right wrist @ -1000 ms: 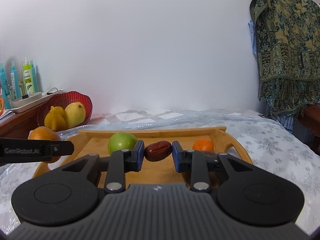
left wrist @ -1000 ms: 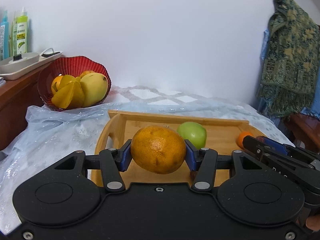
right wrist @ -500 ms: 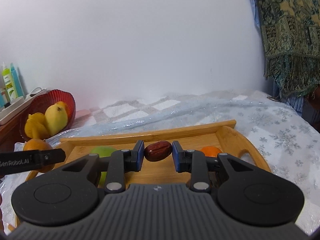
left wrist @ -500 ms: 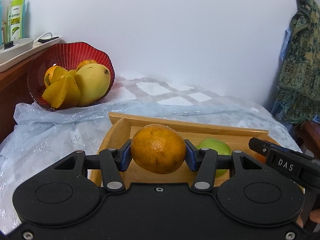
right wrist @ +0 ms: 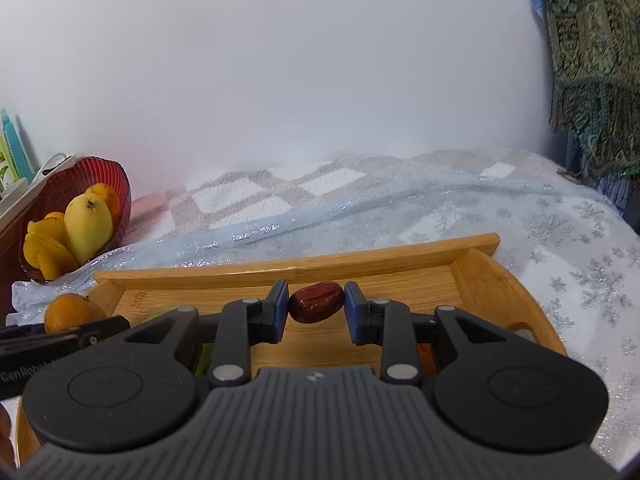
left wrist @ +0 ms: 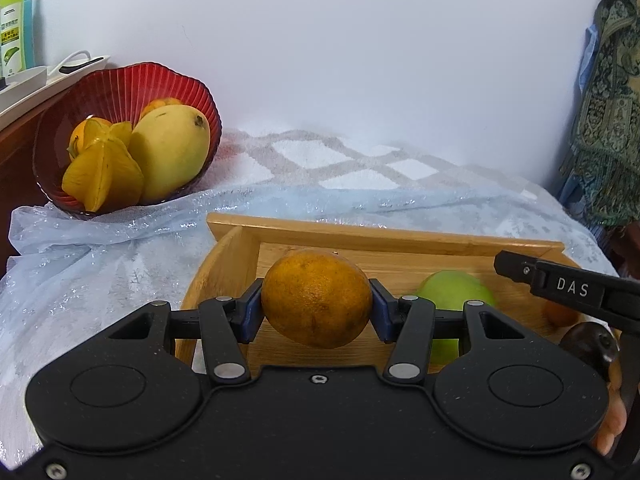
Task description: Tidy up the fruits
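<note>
On the bed by the white wall, the red ribbed glass bowl [left wrist: 124, 92] lies up and left of the left tool [left wrist: 316, 300], which grips a round orange fruit [left wrist: 316, 298], while the farther right tool [right wrist: 316, 304] pinches a small dark red date [right wrist: 316, 303].

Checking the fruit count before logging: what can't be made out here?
- Left wrist view: small orange fruit half hidden behind the right gripper's black finger.
- Right wrist view: green apple almost covered by the gripper body.
- Red ribbed bowl: fruits behind the yellow mango uncountable.
</note>
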Tool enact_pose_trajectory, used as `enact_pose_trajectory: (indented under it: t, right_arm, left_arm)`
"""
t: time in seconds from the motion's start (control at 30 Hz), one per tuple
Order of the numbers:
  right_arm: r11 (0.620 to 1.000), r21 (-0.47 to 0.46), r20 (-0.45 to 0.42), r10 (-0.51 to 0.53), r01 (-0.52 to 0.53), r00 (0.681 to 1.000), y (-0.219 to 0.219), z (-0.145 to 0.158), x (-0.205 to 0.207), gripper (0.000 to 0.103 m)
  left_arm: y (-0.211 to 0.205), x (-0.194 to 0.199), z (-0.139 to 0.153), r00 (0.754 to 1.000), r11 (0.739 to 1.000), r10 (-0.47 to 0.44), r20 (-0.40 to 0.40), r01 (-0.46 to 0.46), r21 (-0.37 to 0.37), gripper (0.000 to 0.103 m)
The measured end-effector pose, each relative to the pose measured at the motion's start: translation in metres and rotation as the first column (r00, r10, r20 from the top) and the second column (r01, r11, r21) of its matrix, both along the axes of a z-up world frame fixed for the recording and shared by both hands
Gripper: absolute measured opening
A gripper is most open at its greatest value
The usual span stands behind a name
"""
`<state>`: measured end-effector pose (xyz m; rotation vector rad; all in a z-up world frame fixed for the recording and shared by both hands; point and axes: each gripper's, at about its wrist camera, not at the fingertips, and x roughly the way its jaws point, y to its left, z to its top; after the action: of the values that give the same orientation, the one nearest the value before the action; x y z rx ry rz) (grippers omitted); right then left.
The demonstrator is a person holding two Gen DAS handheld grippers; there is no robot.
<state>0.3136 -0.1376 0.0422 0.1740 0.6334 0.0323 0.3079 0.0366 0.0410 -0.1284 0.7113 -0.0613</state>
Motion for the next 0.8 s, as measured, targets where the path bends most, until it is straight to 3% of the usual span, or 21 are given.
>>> enact_pose_trajectory:
  t: [0.3, 0.8]
  right_arm:
    - [0.999, -0.034, -0.056, 0.009, -0.011, 0.998, 0.002, -0.011, 0.012, 0.036]
    - [0.998, -0.063, -0.061, 0.026, -0.030, 0.998, 0.007, -0.012, 0.016, 0.037]
  left_arm:
    - [-0.002, 0.009, -0.006, 1.000, 1.000, -0.003, -0.026, 0.003, -0.002, 0.050]
    - [-0.005, 0.012, -0.014, 0.999, 0.999, -0.022, -0.049, 0.024, 0.036, 0.050]
